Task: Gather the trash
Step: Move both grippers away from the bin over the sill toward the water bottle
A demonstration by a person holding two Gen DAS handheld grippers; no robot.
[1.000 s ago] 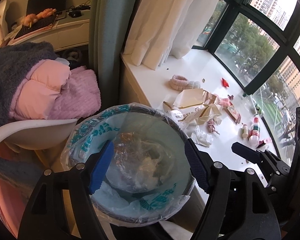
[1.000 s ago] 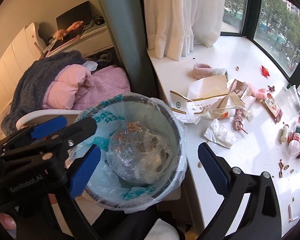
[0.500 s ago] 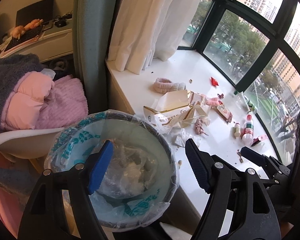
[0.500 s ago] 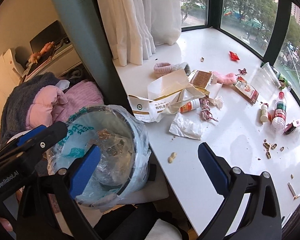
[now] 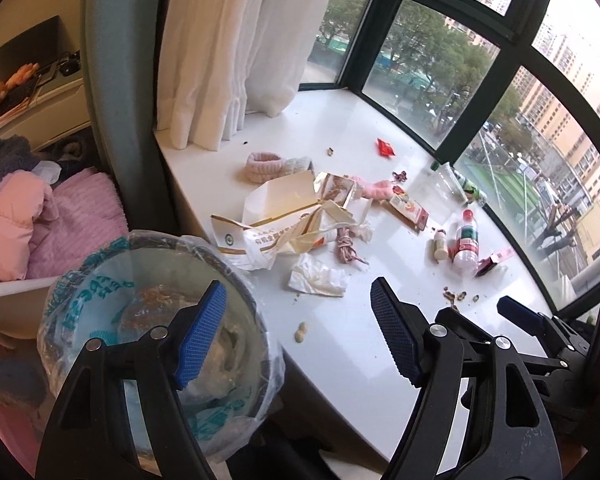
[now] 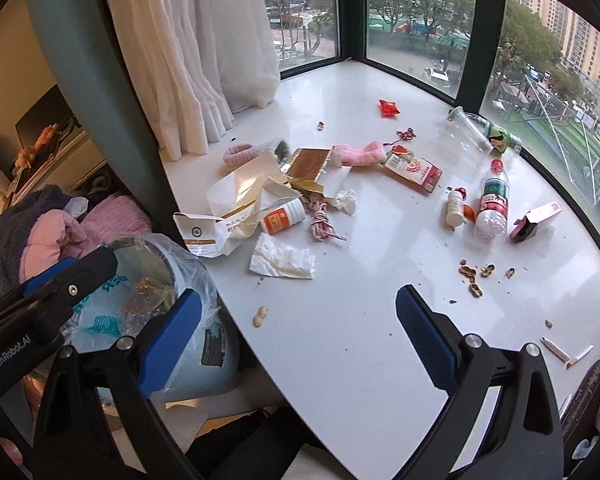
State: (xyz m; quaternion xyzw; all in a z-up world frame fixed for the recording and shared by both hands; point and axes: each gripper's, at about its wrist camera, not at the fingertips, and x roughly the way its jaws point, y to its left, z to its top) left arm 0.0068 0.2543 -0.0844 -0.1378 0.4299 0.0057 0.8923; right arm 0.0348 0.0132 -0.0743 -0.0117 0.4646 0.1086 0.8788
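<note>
A bin lined with a clear plastic bag (image 5: 80, 276) stands at the white windowsill's (image 6: 340, 340) left edge, with trash inside. On the sill lie a torn paper bag (image 6: 236, 196), a crumpled tissue (image 6: 282, 260), a peanut (image 6: 260, 316), a pill bottle (image 6: 282, 216), a plastic bottle (image 6: 492, 204) and peanut shells (image 6: 474, 272). My left gripper (image 5: 296, 292) hangs open and empty over the bin's right rim and the sill edge. My right gripper (image 6: 298, 294) is open and empty above the bare sill, short of the tissue.
White curtains (image 5: 228, 48) and a grey-green drape (image 5: 116, 92) hang at the sill's left end. Dark window frames (image 6: 352, 8) ring the far side. Pink and grey clothes (image 5: 48, 220) are piled on a chair left of the bin. More litter lies far right, including a pink box (image 6: 536, 222).
Both grippers have swung right, from over the bin toward the windowsill. The bin has slid to the lower left of both views, and more of the littered sill shows.
</note>
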